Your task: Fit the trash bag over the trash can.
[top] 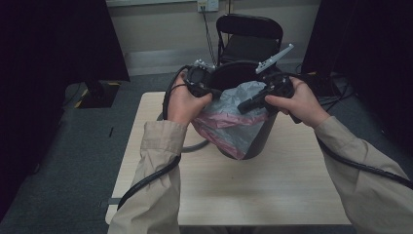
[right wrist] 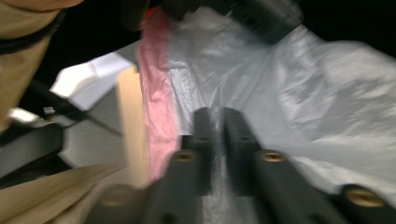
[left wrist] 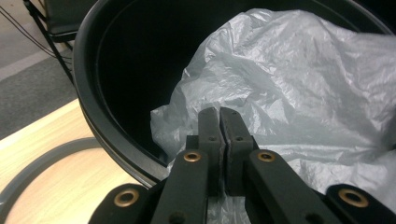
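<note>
Lining the bin: both grippers pinch the bag at the rim, and slip or tearing is the main risk.

The round black plastic bin [top: 253, 139] stands on the pale wooden table [top: 272, 190]; the thin grey plastic bag with a pink band [top: 229, 124] drapes over the bin's near rim and down its outer wall, part of it bunched in the mouth. Judged risks: the film is thin and slick, so a pull away from the bin could slide it out of a pinch or tear it; an uneven pull could tip the light bin. The left gripper [left wrist: 218, 116], at the bin's near-left rim, has its jaws together on a fold of bag. The right gripper [right wrist: 217, 119], at the near-right rim, has jaws nearly together with film between; this view is blurred.
</note>
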Demonstrator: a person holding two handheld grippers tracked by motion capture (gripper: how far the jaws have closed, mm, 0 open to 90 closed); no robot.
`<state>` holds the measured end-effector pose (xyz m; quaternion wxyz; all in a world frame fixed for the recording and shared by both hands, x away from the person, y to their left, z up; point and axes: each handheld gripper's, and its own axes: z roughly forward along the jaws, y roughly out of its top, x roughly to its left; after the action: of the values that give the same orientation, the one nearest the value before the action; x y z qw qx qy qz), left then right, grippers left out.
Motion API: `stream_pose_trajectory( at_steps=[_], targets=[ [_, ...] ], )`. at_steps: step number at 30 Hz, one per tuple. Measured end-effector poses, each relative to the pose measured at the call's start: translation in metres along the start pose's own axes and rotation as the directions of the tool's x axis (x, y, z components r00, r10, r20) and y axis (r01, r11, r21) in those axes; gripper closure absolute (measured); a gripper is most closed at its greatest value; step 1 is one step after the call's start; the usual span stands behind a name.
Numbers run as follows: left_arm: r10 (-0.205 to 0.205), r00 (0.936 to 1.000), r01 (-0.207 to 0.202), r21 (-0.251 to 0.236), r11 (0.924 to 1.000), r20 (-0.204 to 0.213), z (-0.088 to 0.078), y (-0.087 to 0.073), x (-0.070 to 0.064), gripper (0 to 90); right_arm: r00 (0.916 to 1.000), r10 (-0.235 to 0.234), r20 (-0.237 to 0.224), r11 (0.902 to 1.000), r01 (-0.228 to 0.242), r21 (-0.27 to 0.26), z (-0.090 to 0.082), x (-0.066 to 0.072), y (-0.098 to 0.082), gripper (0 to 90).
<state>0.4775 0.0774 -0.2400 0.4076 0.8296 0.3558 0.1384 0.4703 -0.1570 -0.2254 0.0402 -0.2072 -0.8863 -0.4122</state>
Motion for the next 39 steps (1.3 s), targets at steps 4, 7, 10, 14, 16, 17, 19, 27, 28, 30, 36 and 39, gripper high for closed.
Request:
stream_pose_trajectory(
  at_steps=[4, 7, 10, 14, 16, 17, 19, 27, 28, 30, 36, 39],
  targets=[
    [0.013, 0.9999, -0.013, -0.002, 0.9999, 0.004, -0.001, 0.0, -0.002, 87.6, 0.9999, 0.014, 0.004, 0.9999, -0.014, 0.004, -0.001, 0.0, -0.001, 90.0],
    [0.019, 0.9998, -0.019, -0.028, 0.9994, 0.009, -0.003, 0.0, -0.002, 79.2, 0.9983, 0.04, 0.042, 0.9989, -0.039, -0.028, -0.007, -0.004, -0.001, 90.0],
    [0.016, 0.9995, -0.014, -0.084, 0.9963, 0.026, -0.006, 0.002, -0.004, 62.8, 0.9913, 0.083, 0.102, 0.9939, -0.075, -0.082, -0.017, -0.012, -0.002, 90.0],
    [0.053, 0.9975, -0.047, -0.136, 0.9896, 0.047, -0.014, 0.007, -0.008, 44.7, 0.9711, 0.157, 0.18, 0.9838, -0.137, -0.115, -0.029, -0.028, -0.006, 90.0],
    [0.065, 0.9952, -0.055, -0.13, 0.99, 0.073, -0.017, 0.008, -0.012, 43.5, 0.9613, 0.19, 0.2, 0.9769, -0.165, -0.136, -0.032, -0.035, -0.008, 90.0],
    [0.073, 0.9938, -0.062, -0.125, 0.9902, 0.083, -0.017, 0.008, -0.014, 42.9, 0.9579, 0.197, 0.209, 0.9756, -0.17, -0.139, -0.033, -0.037, -0.009, 90.0],
    [0.094, 0.9912, -0.083, -0.11, 0.9905, 0.093, -0.016, 0.007, -0.018, 41.9, 0.9505, 0.215, 0.224, 0.9714, -0.185, -0.149, -0.033, -0.04, -0.011, 90.0],
    [0.107, 0.9791, -0.112, 0.018, 0.9936, 0.173, 0.0, -0.001, -0.024, 68.3, 0.9549, 0.19, 0.228, 0.9769, -0.161, -0.14, -0.025, -0.033, -0.005, 90.0],
    [0.092, 0.9801, -0.098, 0.026, 0.9948, 0.176, 0.001, -0.001, -0.024, 73.7, 0.9552, 0.183, 0.233, 0.9786, -0.154, -0.137, -0.025, -0.032, -0.005, 90.0],
    [0.098, 0.9813, -0.107, 0.045, 0.9933, 0.166, 0.002, 0.0, -0.024, 87.2, 0.9583, 0.168, 0.231, 0.9807, -0.139, -0.137, -0.024, -0.031, -0.004, 90.0],
    [0.056, 0.9939, -0.062, 0.058, 0.9964, 0.095, 0.004, 0.004, -0.018, 90.0, 0.951, 0.161, 0.264, 0.9804, -0.123, -0.153, -0.026, -0.032, -0.008, 69.2],
    [-0.011, 0.9988, 0.011, 0.017, 0.9998, 0.048, 0.0, 0.003, -0.007, 90.0, 0.9422, 0.164, 0.292, 0.9782, -0.117, -0.172, -0.032, -0.035, -0.014, 55.9]
  ],
)
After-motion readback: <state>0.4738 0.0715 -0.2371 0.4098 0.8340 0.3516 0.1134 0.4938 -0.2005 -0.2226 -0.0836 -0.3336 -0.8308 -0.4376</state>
